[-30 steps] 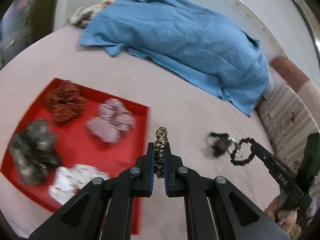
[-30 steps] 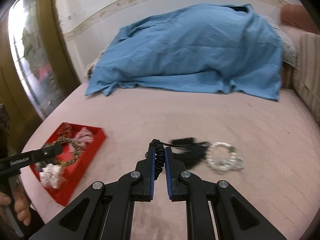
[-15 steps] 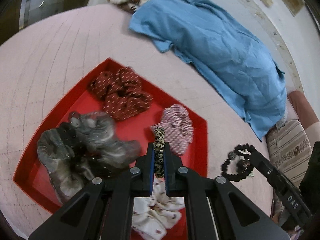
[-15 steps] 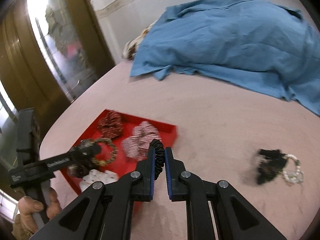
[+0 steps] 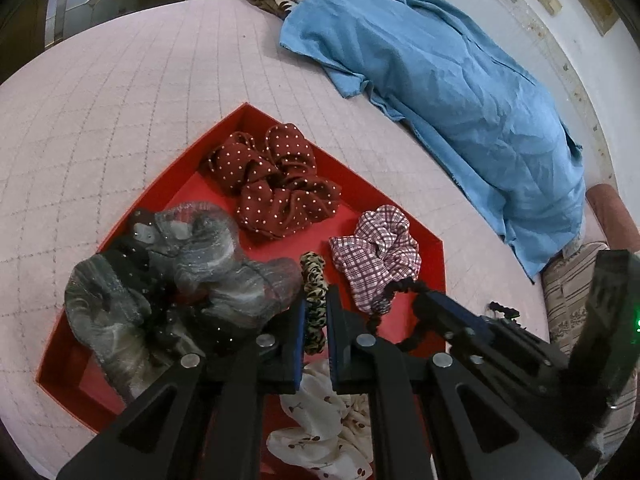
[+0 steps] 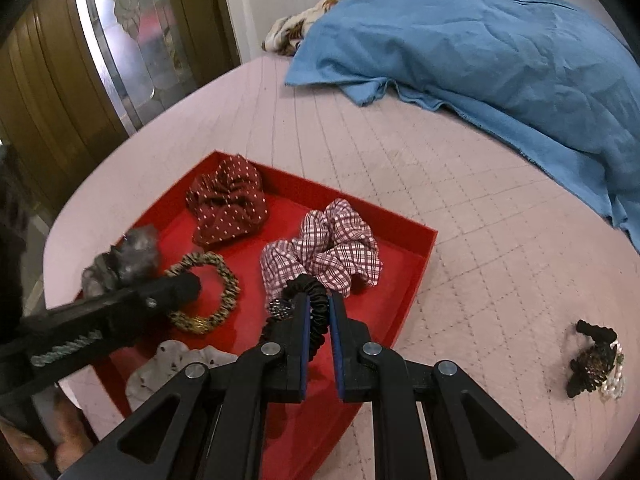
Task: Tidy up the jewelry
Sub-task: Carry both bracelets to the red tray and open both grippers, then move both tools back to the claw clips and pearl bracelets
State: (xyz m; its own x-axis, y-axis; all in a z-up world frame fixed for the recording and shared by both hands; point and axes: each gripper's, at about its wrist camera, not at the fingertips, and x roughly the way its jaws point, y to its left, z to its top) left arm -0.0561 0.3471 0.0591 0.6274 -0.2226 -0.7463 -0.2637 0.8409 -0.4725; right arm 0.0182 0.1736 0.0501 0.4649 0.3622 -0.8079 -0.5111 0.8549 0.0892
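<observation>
Pink bed (image 6: 460, 216), blue cloth (image 6: 480, 40) at its far side. Red tray (image 6: 424, 252) on bed holds scrunchies. Over tray: left gripper (image 5: 316, 312) pinched tight on leopard band (image 5: 314, 292); right gripper (image 6: 320, 312) clamped on black band (image 6: 316, 300). Bead pile (image 6: 596, 360) right of tray.

The left gripper (image 5: 316, 320) hides part of the white cherry-print scrunchie (image 5: 320, 432), which the bottom edge crops.

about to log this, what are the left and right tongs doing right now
left tongs: closed on the leopard-print hair tie
right tongs: closed on the black hair tie
</observation>
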